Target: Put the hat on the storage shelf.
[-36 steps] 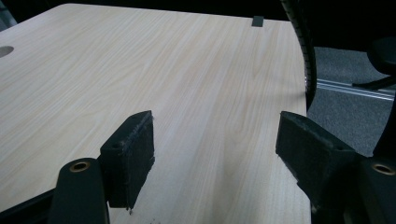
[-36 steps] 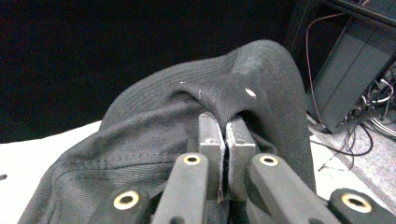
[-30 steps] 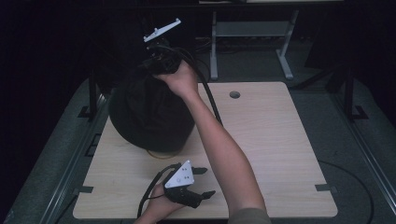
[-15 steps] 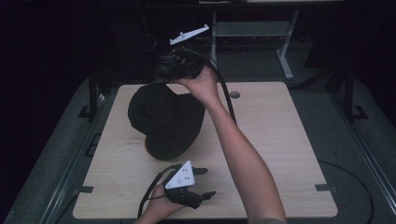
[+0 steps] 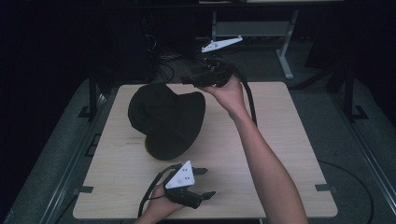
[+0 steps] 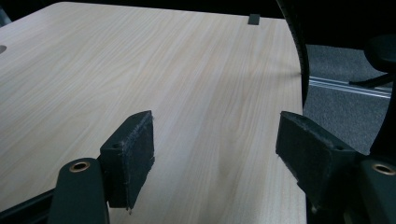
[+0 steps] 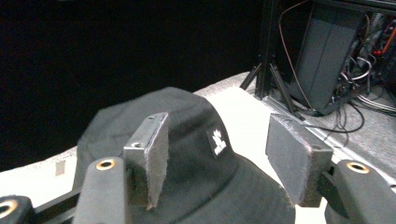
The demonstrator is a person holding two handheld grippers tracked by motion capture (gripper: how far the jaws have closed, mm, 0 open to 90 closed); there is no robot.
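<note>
one black bucket hat (image 5: pixel 167 119) lies flat on the light wooden table (image 5: pixel 280 154), crown up and brim spread, on the table's far left part. a small white logo tag (image 7: pixel 218 142) is sewn on the side of its crown.

the right claw (image 5: pixel 187 80) hangs just above and beyond the hat's far right edge, clear of the fabric, pointing left. its jaws have just been opening and now stand well apart with nothing between the pads; in the right gripper view the hat sits below and ahead of them, untouched. a black cable (image 5: pixel 247 95) trails back from it along the person's forearm (image 5: pixel 266 163).

the left claw (image 5: pixel 204 183) rests near the table's front edge, well apart from the hat, which lies ahead and to its left. its jaws are wide open over bare wood, gripping nothing. a grey three-cornered plate (image 5: pixel 181 175) sits on top of it.
</note>
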